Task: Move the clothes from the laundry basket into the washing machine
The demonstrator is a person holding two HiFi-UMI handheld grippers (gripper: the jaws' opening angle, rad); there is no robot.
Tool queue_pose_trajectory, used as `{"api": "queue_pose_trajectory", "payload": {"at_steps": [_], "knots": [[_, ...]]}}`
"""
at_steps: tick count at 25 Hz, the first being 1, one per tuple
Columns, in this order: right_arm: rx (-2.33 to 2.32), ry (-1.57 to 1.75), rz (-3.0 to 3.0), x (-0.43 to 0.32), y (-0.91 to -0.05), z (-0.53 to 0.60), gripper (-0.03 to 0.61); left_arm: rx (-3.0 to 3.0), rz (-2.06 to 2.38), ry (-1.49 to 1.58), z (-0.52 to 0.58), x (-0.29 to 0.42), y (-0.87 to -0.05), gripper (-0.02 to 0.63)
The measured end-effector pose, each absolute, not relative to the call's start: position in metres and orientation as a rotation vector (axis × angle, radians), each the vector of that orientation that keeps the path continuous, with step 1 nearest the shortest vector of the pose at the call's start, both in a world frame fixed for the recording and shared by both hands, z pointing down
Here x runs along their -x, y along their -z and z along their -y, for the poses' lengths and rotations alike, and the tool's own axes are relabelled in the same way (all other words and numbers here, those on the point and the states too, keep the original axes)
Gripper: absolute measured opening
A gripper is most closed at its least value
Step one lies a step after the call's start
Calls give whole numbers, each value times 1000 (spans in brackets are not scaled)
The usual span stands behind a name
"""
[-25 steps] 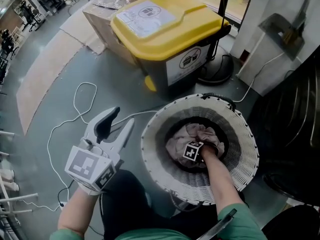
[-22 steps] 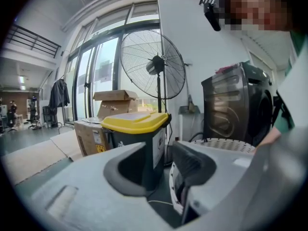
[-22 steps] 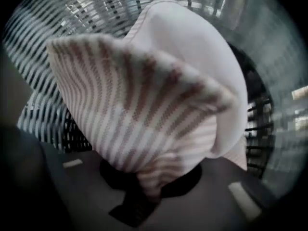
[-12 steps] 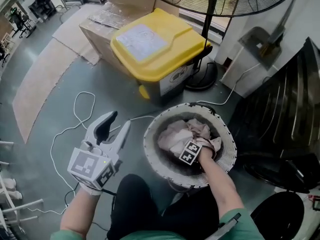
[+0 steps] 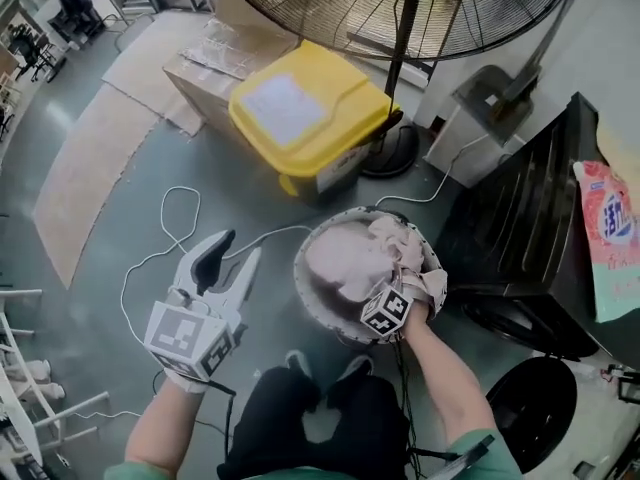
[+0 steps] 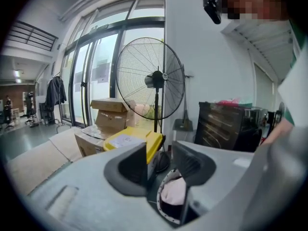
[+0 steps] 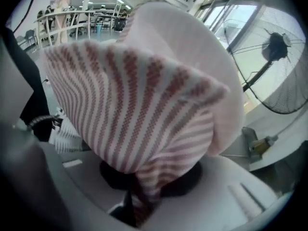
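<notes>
Head view, basket: we see a round white woven laundry basket [image 5: 300,280] on the grey floor, with a soft heap of pale pink clothes [image 5: 345,258] inside it.
Head view, right gripper [image 5: 405,286]: it is sunk into the crumpled cloth at the basket's near rim, with its marker cube on top.
Head view, left gripper [image 5: 238,250]: a grey, curved claw held over the floor, well apart from the basket.
Head view, surroundings: a dark ribbed appliance [image 5: 520,218], possibly the washing machine, stands just right of the basket. A yellow-lidded bin [image 5: 300,108] and a wire-caged fan [image 5: 400,8] stand beyond.
Left gripper view: the jaws stand apart and have just been closing a little. Nothing is between them, and the basket shows below them.
Right gripper view: the jaws are pinched tight on a knitted striped cloth [image 7: 134,105], pink and white. It billows up over the claw, with a smooth pale pink garment [image 7: 192,57] behind it.
</notes>
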State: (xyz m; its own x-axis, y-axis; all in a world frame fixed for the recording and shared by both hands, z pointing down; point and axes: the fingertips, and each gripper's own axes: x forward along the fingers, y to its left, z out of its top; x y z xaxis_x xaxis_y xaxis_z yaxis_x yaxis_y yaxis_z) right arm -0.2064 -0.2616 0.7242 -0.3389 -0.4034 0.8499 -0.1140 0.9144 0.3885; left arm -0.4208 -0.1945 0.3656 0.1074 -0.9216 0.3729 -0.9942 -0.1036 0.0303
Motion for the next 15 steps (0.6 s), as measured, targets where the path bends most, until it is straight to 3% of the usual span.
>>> {"api": "queue_pose_trajectory", "payload": {"at_steps": [15], "knots": [[-684,20,2145,154,-400,210,92,-2197,1912,-366,179,379,-141,169]]}}
